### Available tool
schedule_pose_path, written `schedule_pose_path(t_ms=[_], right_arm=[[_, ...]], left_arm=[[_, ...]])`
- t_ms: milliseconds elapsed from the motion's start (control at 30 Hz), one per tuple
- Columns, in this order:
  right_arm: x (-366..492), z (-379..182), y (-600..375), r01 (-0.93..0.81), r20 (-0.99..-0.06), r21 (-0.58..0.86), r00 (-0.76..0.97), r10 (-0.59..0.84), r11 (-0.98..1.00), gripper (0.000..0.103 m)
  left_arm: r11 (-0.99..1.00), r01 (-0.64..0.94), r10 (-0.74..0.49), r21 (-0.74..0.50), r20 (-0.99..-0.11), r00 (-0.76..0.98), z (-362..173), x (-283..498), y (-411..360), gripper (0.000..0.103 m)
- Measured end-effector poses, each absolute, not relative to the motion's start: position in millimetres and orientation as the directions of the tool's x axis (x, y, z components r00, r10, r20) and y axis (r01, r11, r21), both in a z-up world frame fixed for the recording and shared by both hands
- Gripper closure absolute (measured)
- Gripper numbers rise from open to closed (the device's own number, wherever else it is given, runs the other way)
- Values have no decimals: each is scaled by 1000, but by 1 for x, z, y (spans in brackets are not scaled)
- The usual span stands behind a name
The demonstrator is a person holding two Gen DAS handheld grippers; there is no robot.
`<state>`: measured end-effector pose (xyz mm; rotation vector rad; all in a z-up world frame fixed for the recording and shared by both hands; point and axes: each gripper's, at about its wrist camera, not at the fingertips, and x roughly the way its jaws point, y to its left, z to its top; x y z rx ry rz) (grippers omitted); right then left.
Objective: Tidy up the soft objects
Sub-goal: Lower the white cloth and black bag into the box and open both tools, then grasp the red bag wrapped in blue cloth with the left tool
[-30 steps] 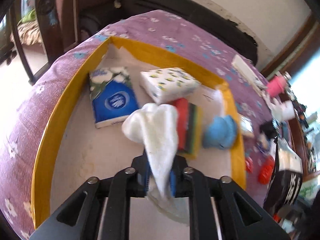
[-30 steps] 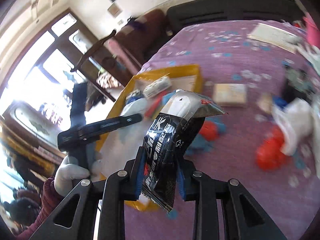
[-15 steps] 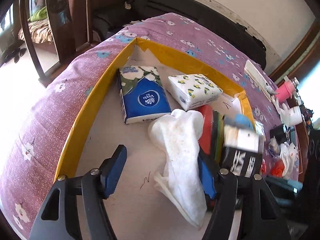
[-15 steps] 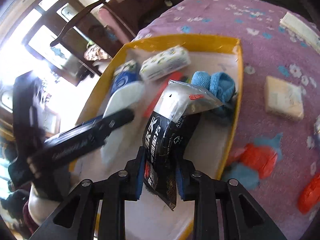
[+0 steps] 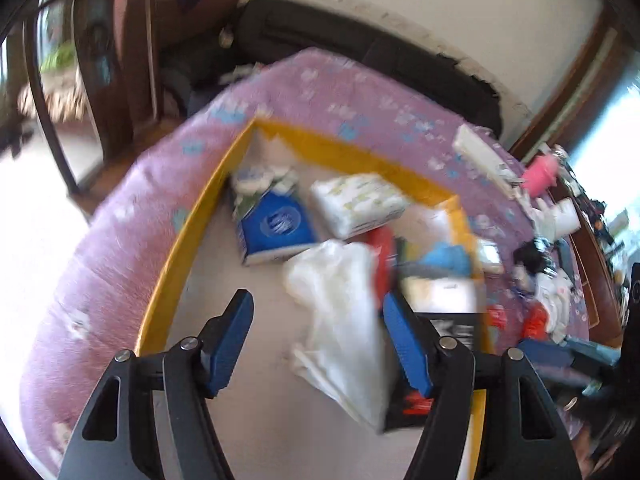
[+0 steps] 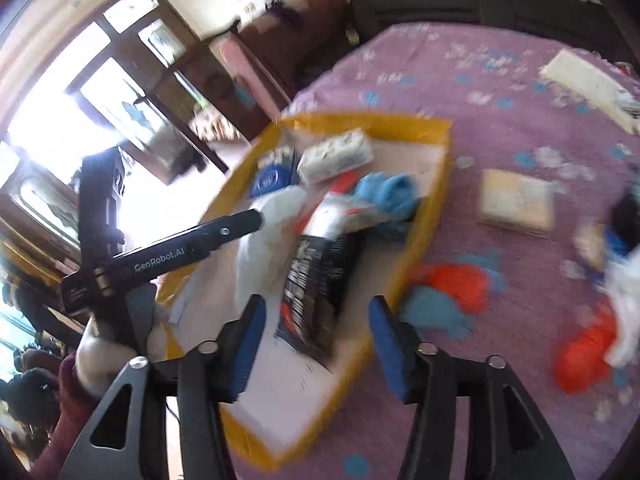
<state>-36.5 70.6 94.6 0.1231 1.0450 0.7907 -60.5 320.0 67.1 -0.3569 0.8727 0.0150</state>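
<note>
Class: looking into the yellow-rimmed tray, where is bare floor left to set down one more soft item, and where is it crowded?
Free: the tray floor between its left rim and the white cloth, below the blue tissue pack. Crowded: the right side, with the black packet, blue cloth and patterned tissue pack.

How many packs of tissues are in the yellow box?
2. The blue tissue pack lies near the yellow box's far left corner, and the white patterned tissue pack sits just right of it. Others may be hidden under the white cloth.

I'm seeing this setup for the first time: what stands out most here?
A yellow-rimmed tray on a purple flowered cloth holds a white cloth and a black packet. Both lie loose between open blue-padded grippers. Red and blue soft things lie scattered outside it.
</note>
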Motion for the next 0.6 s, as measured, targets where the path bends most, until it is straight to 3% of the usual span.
schedule_pose_path(t_ms=[67, 133, 200, 300, 400, 533, 600], right_arm=[[-42, 101, 21, -483, -711, 425, 345, 613, 765, 31], [-43, 100, -28, -407, -716, 400, 421, 558, 821, 31], [-44, 94, -73, -321, -722, 401, 466, 511, 858, 31], [-46, 75, -136, -176, -737, 451, 480, 476, 875, 31], [-55, 62, -171, -107, -743, 476, 482, 464, 873, 31], [-66, 59, -184, -107, -738, 484, 483, 471, 869, 31], [-67, 59, -181, -121, -733, 489, 480, 482, 864, 31]], left_arm=[[946, -113, -153, -303, -727, 670, 85, -70, 303, 31], [953, -78, -162, -293, -709, 686, 101, -75, 284, 21], [956, -31, -190, -292, -693, 695, 113, -75, 258, 17], [950, 73, -274, -305, -692, 668, 114, -67, 208, 15], [956, 124, -283, -264, -731, 621, 100, -52, 161, 15], [986, 133, -156, -97, -802, 577, 71, -22, 112, 15], [989, 135, -32, 57, -814, 580, 58, -8, 93, 15]])
